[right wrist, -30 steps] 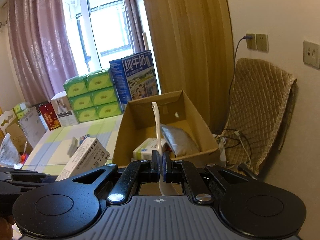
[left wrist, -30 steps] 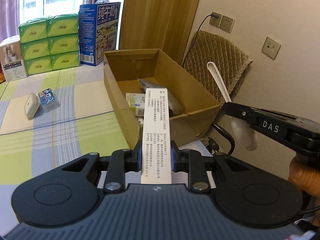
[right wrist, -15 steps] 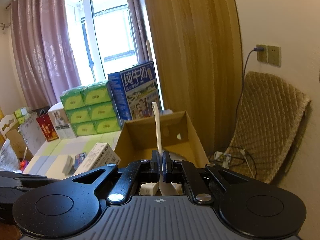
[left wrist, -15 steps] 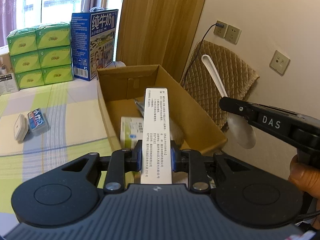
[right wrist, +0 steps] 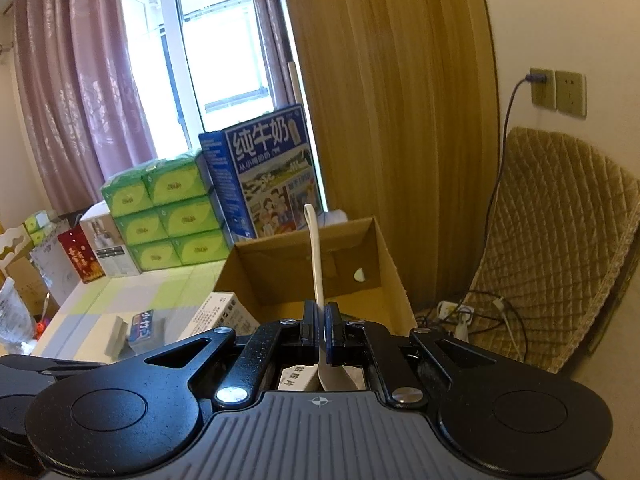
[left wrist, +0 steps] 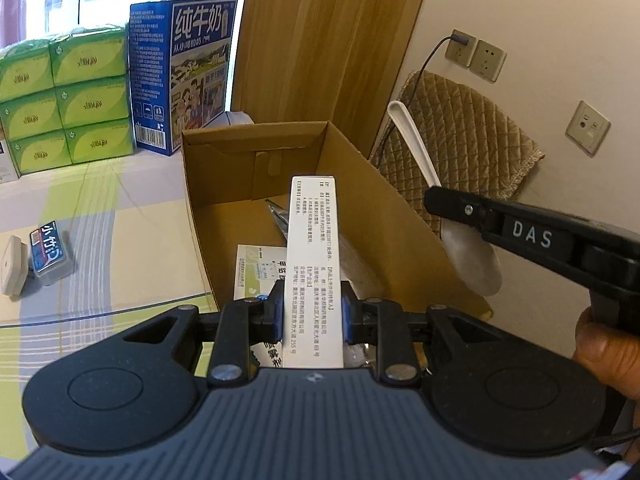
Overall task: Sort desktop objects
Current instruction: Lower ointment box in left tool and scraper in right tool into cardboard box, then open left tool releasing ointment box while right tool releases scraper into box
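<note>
My left gripper (left wrist: pixel 313 312) is shut on a long white medicine box (left wrist: pixel 314 256) with printed text, held over the open cardboard box (left wrist: pixel 384 216). Inside that carton lie a white-green packet (left wrist: pixel 256 268) and a grey pouch (left wrist: pixel 280 216). My right gripper (right wrist: pixel 320 328) is shut on a white spoon (right wrist: pixel 316 256), handle pointing up, bowl toward the camera. In the left wrist view the right gripper (left wrist: pixel 436 200) hangs over the carton's right wall with the spoon (left wrist: pixel 412 148) in it. The medicine box (right wrist: pixel 218 316) shows at left in the right wrist view.
On the checked tablecloth (left wrist: pixel 100 240) lie a small blue pack (left wrist: pixel 50 248) and a white case (left wrist: pixel 14 266). Green tissue packs (left wrist: pixel 64 100) and a blue milk carton (left wrist: pixel 188 68) stand behind. A quilted chair (left wrist: pixel 452 152) and wall sockets (left wrist: pixel 476 56) are right of the carton.
Both grippers have moved forward and higher over the cardboard box, still holding the medicine box and the spoon. The carton now lies right below them.
</note>
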The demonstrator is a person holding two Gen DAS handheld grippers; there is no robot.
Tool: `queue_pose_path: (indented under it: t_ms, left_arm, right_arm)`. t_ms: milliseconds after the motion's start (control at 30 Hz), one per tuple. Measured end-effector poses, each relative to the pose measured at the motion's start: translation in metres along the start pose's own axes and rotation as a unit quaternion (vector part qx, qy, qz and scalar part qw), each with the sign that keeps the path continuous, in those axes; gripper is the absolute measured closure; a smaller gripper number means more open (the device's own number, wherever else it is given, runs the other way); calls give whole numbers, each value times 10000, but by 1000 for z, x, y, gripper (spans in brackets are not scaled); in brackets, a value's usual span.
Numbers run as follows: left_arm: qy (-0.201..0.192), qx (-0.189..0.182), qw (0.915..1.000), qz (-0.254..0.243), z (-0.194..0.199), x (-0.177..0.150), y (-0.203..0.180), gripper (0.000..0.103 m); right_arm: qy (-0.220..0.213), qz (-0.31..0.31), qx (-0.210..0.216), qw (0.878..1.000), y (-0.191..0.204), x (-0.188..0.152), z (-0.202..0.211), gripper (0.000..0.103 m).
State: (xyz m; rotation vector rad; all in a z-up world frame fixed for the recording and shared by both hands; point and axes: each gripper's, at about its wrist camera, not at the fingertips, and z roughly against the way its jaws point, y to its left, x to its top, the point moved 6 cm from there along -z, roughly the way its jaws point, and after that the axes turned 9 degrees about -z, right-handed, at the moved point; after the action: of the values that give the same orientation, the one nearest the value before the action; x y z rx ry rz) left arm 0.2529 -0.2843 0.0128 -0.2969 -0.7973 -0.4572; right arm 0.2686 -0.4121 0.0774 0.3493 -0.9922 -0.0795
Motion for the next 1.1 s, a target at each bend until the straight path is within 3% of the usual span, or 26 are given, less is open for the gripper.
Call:
queue_pose_path:
  t_ms: [100, 467, 600, 667, 733, 867, 967, 1033, 1100]
  left_arm:
    - [-25, 74, 9999, -74, -7, 2, 3, 77]
    - [-119, 386, 9991, 160, 11, -8, 36, 74]
    - [-109, 457, 9987, 212, 18, -14, 43, 66]
    - [-102, 498, 9985, 222, 23, -17, 45, 61]
    - [-108, 536, 9983, 211, 28, -21, 47, 54]
    - [-109, 647, 9975, 257, 41, -26, 54, 50]
    - [-140, 700, 9971, 278, 53, -30, 56, 42]
    - [-167, 717, 9969, 277, 62, -33, 58, 39]
    - [-194, 737, 9967, 288, 72, -37, 60, 30]
  right_arm:
    - [77, -28, -9, 10000, -4, -4, -8, 103]
    - [245, -170, 118, 9995, 1, -11, -23, 103]
    - [244, -362, 259, 9987, 4, -9, -25, 99]
    - [167, -370, 221, 9989, 5, -6, -22, 85]
    - [79, -393, 234, 9989, 5, -4, -15, 51]
    - [-19, -359, 182, 9992, 8, -5, 1, 49]
    - [-46, -366, 139, 9992, 10, -9, 17, 42]
    - [-27, -284, 105, 9995, 16, -14, 25, 26]
    - [22, -145, 66, 9999, 23, -21, 34, 18]
